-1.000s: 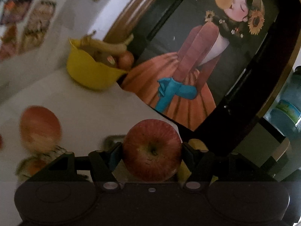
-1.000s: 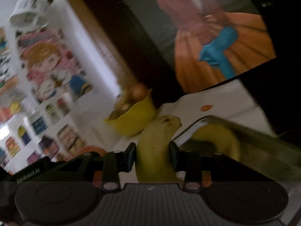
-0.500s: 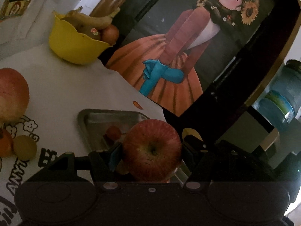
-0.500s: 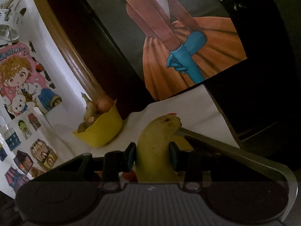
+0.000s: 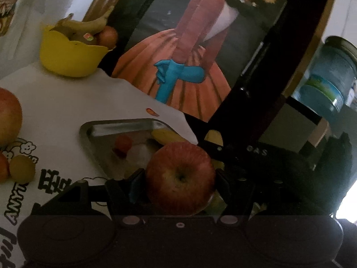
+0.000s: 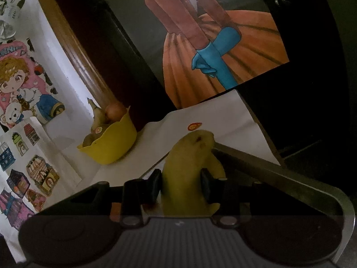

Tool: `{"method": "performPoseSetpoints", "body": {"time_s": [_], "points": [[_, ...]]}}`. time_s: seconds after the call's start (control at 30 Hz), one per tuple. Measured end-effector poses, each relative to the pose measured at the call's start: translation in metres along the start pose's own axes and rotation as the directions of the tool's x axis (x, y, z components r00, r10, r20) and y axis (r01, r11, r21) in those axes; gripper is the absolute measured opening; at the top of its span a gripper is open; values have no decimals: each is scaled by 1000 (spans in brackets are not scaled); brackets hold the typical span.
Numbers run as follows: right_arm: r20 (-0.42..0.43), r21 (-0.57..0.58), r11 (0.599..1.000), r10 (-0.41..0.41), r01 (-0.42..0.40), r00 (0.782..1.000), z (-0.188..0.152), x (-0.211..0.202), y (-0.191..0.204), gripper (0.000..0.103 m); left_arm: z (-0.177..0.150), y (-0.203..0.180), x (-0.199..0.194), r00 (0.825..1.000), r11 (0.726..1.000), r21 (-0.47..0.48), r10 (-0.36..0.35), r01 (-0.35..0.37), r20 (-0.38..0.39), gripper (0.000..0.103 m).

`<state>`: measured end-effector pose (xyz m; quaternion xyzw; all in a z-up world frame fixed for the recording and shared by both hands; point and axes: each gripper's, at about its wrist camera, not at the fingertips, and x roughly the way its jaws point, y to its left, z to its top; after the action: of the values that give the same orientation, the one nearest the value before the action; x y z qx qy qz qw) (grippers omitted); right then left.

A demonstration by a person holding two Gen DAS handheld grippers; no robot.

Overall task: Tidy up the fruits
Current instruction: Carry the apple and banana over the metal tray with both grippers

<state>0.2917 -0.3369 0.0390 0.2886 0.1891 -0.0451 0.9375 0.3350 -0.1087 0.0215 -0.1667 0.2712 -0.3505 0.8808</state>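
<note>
Since a second ago both grippers have swung in over the metal tray (image 5: 125, 124), which now fills more of each view. The apple (image 5: 180, 177) sits clamped between the fingers of the left gripper (image 5: 178, 185), stem pit facing the camera, held just above the tray's near edge. The banana (image 6: 187, 172) is pinched across its width by the right gripper (image 6: 180, 183), its long axis pointing forward toward the tray's far rim. Inside the tray lie a small red fruit (image 5: 122, 143) and a yellow piece (image 5: 167, 136). Beyond the tray stands the yellow bowl (image 5: 69, 58); a loose apple (image 5: 9, 116) lies left of the tray. Lowering the apple looks like the shorter move.
</note>
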Motion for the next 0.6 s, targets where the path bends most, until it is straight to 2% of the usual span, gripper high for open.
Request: {"method": "performPoseSetpoints", "body": {"time_s": [0.27, 0.6], "points": [[-11, -3, 1000, -6, 6, 1000, -1, 2, 0, 42, -8, -10, 3, 1000, 997, 81, -3, 5, -29, 68], [-33, -4, 1000, -14, 14, 999, -3, 6, 0, 42, -12, -15, 7, 998, 993, 119, 25, -19, -50, 68]]}}
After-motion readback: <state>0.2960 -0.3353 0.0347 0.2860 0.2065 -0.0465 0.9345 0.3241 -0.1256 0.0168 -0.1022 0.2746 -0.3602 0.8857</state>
